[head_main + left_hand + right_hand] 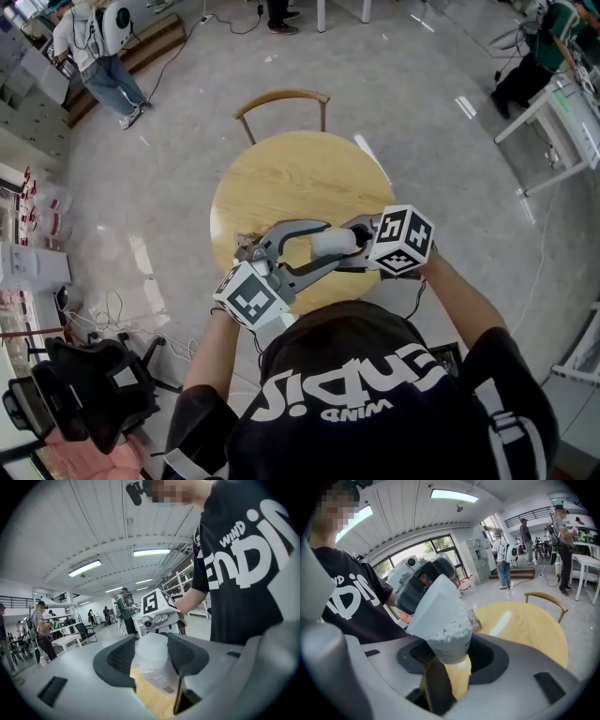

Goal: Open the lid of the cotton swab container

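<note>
Head view: both grippers meet over the near edge of the round wooden table (291, 178), with the cotton swab container (330, 242) held between them above the tabletop. Left gripper (151, 660): jaws partly closed, pads clamped on the labelled body. Right gripper (449, 658): jaws roughly mid-width, gripping the opposite end. Swab tips (454, 625) show through the translucent wall just above its pads. Can't tell if the lid is seated or lifted. Chair (281, 98) sits at the table's far side.
</note>
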Action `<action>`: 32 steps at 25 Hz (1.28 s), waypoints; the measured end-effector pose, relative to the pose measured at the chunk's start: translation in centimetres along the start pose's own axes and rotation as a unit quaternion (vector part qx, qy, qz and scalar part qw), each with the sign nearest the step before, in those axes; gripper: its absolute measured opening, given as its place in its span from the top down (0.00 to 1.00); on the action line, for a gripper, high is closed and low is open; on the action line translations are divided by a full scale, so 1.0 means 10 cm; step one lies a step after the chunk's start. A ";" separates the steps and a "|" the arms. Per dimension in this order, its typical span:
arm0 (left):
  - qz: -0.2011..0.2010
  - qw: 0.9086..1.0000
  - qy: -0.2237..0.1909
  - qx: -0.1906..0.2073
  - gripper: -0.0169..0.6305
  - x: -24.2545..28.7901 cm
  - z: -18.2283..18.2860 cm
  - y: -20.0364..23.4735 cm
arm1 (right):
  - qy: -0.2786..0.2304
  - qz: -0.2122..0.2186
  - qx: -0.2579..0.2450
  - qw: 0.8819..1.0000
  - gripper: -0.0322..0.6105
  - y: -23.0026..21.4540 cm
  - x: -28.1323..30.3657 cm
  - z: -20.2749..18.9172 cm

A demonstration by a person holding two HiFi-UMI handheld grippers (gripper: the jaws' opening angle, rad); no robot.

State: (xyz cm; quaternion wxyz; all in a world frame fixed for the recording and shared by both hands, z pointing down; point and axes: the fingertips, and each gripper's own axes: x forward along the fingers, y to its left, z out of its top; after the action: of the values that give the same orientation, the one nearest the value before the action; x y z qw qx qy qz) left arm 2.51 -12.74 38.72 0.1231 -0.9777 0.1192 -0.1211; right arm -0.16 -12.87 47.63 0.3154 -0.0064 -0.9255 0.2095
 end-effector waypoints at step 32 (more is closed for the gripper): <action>0.229 0.945 0.041 -0.230 0.96 -0.78 -0.70 0.47 | -0.160 -0.290 0.071 0.941 0.66 -0.62 -0.96 -0.14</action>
State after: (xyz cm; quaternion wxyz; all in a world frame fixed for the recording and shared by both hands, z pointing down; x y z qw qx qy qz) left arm -7.68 -16.62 42.42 -0.0861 -0.9201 0.3692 -0.0987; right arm 9.09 -19.36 45.47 0.2095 0.3184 -0.9082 0.1728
